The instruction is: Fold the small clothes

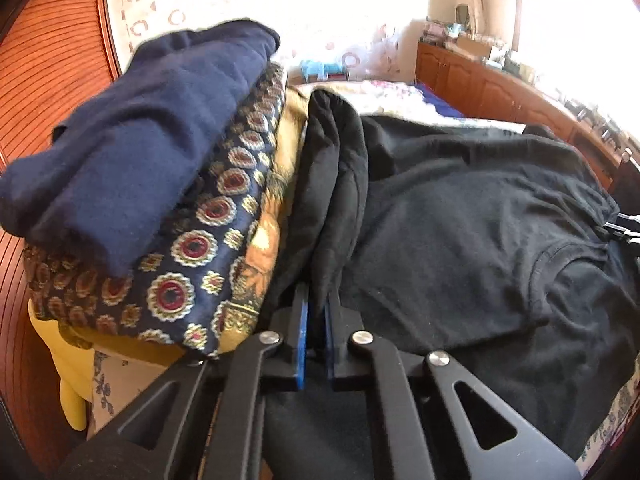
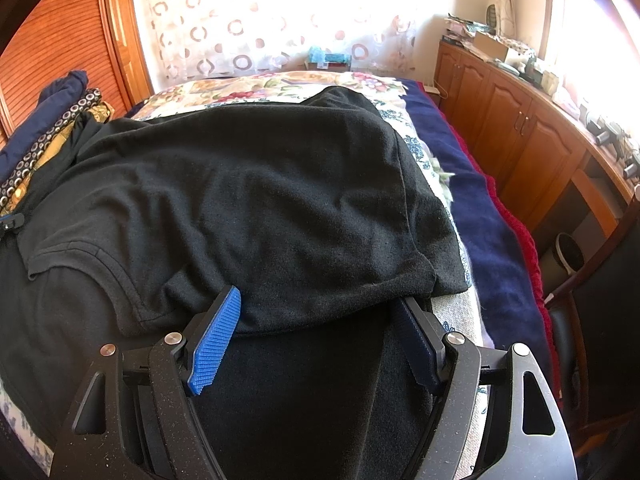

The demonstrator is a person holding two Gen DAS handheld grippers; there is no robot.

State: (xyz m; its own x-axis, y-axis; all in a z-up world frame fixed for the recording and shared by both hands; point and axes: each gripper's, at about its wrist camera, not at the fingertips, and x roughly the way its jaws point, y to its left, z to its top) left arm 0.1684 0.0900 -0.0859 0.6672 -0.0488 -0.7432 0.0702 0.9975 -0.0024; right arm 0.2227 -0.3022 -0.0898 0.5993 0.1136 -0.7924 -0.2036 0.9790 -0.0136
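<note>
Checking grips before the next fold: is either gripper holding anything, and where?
The left gripper pinches a fold at the black shirt's left edge. The right gripper is open, holding nothing.

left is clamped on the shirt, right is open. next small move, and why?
Probably close the right gripper on the folded edge of the black shirt. Its jaws stand wide apart with that edge lying between them, while the left gripper is already shut on a pinch of the same shirt. With both sides held, the fold can be carried over evenly.

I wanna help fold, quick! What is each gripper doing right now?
Left gripper: shut on a fold of the black cotton T-shirt.
Right gripper: open, with the T-shirt's hem draped between its blue pads.
</note>
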